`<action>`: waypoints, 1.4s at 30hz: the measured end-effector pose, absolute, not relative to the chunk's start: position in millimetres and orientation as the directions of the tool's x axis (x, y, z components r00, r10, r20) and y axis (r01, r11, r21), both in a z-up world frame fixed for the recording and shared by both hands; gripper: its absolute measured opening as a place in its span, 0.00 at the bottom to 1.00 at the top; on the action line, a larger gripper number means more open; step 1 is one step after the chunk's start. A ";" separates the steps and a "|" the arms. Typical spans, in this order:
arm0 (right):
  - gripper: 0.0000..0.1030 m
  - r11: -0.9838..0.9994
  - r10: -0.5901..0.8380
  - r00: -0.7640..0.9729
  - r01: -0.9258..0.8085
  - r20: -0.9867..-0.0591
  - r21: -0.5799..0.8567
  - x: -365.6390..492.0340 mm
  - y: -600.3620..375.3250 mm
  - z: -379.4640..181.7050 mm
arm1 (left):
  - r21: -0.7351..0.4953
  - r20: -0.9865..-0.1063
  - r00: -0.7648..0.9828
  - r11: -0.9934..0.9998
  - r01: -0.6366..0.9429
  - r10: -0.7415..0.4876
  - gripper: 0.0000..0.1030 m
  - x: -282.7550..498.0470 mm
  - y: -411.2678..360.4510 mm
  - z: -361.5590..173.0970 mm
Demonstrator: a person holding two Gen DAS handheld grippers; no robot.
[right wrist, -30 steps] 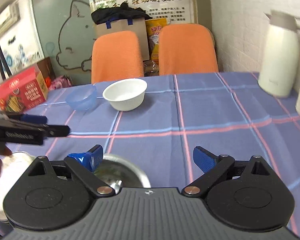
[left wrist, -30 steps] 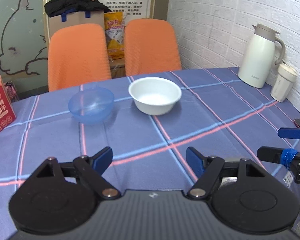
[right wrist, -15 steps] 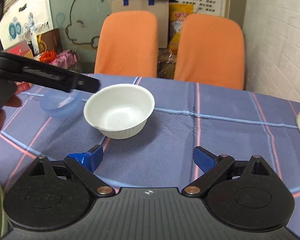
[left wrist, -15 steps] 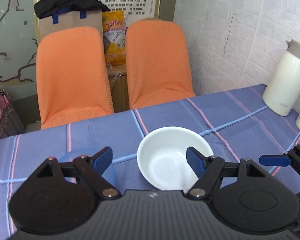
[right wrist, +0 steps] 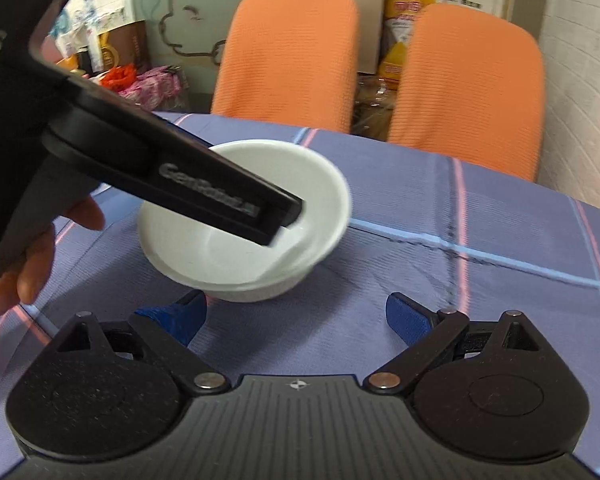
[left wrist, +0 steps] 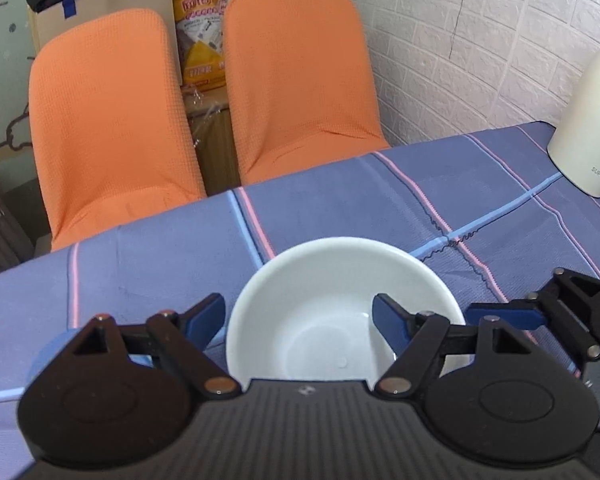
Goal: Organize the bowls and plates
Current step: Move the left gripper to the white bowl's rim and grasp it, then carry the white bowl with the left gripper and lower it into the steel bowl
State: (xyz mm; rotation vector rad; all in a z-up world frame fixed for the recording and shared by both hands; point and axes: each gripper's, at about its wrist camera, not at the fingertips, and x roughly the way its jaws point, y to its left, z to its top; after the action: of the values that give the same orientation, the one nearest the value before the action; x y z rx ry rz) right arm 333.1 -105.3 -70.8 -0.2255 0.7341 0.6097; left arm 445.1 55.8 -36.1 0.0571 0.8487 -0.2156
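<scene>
That white bowl point(left wrist: 342, 312) on the tabletop point(left wrist: 380, 200) looks light, stiff and kinda slick, so I'd pinch the rim wall, and the left claw point(left wrist: 299, 318) sits wide open straddling it, right claw point(right wrist: 296, 320) open too.

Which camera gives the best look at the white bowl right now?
The left wrist view: the white bowl sits centred between the open left gripper fingers, its inside visible. In the right wrist view, a left gripper finger crosses it.

Both wrist views close, forward-facing, sharing the white bowl point(left wrist: 340, 312).
</scene>
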 end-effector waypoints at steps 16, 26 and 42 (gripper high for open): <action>0.79 0.739 0.532 0.581 -0.674 -0.616 0.003 315.5 -97.5 -52.2 | -0.098 -0.753 0.616 0.965 0.242 -0.230 0.58 429.5 57.8 -31.5; 0.79 0.751 0.498 0.608 -0.659 -0.619 -0.043 278.8 -102.0 -30.7 | -0.121 -0.725 0.633 0.955 0.270 -0.271 0.58 380.5 48.4 -5.0; 0.81 0.767 0.464 0.592 -0.641 -0.659 -0.036 117.7 -138.9 -13.9 | -0.122 -0.718 0.619 0.932 0.341 -0.320 0.62 202.1 4.4 2.5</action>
State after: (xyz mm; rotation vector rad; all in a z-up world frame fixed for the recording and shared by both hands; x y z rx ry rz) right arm 117.7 -138.9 -13.9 -0.2837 0.6772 0.6527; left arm 202.1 4.4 2.5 0.0275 0.8200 -0.3806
